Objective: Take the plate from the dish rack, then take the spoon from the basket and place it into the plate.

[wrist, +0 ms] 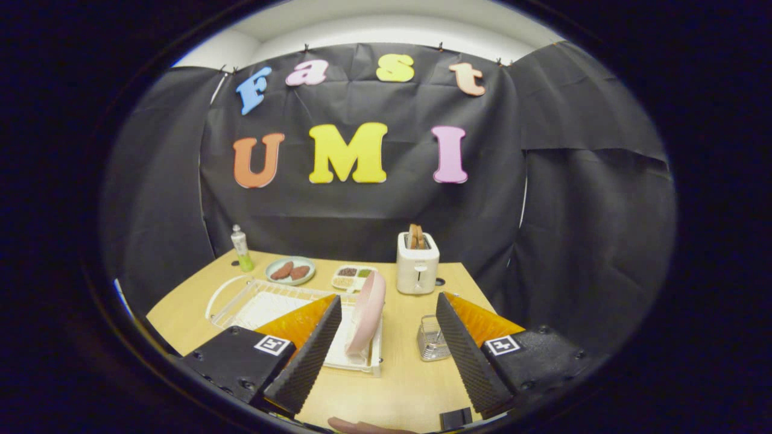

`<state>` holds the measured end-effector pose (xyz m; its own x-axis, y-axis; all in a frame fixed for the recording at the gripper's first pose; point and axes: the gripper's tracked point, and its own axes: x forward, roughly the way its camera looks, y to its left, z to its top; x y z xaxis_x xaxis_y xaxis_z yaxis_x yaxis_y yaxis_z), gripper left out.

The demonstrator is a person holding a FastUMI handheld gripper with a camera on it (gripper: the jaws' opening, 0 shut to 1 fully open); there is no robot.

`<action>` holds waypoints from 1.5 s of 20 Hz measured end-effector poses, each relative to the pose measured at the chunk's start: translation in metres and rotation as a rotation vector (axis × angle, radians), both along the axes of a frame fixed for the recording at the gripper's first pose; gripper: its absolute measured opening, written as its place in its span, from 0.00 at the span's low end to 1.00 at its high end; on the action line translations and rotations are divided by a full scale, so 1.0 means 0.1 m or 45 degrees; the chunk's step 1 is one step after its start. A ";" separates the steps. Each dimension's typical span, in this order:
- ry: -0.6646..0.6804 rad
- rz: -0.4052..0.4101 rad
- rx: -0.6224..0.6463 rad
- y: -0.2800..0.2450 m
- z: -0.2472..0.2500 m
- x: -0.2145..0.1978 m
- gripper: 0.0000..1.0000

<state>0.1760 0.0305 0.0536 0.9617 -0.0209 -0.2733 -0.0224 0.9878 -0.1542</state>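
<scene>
Gripper [386,337] wide open and empty, pink plate [367,312] upright in dish rack [265,301] between its fingers, basket [432,339] alongside.

A light wooden table [416,386] is being enclosed on three sides by black cloth walls [579,241], which are being held up by small clips along the top edge. Above the cloth, a pale ceiling [386,30] is being lit evenly. The cloth is being creased where its panels are overlapping at the corners.
</scene>
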 end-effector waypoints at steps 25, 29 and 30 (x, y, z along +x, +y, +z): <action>1.005 -0.286 -0.213 0.19 -0.68 1.51 0.49; 0.905 -0.356 -0.313 0.33 -0.52 1.47 0.27; 0.865 -0.386 -0.326 0.34 -0.46 1.49 0.27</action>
